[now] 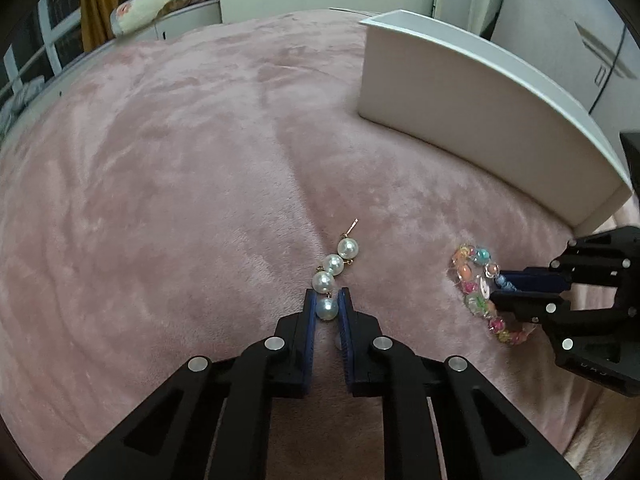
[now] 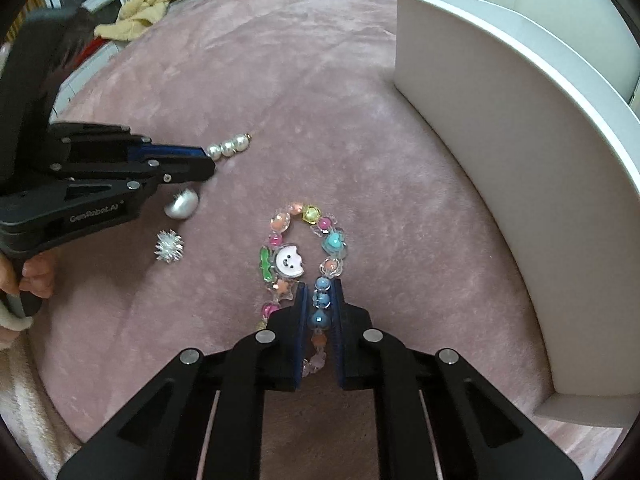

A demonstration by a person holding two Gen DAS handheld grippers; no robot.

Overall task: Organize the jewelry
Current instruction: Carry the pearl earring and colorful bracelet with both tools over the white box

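- Pink plush cloth (image 1: 180,200) covers the surface; white box (image 1: 460,112) is my landmark.
- Left gripper (image 1: 326,308) pinches the pearl earring (image 1: 332,272), well apart from the box.
- Right gripper (image 2: 320,304) pinches the beaded bracelet (image 2: 300,256), nearer the box.
- I should lift both slowly, so nothing snags in the plush.

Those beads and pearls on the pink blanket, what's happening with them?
A person is tidying jewelry with two hand-held grippers. The left gripper has its fingers around the end pearl of the pearl earring, which lies on the pink blanket. The right gripper has its fingers closed around the blue beads of the colorful bead bracelet, also on the blanket. A white box stands beside them. A silver bead and a spiky silver charm lie nearby.
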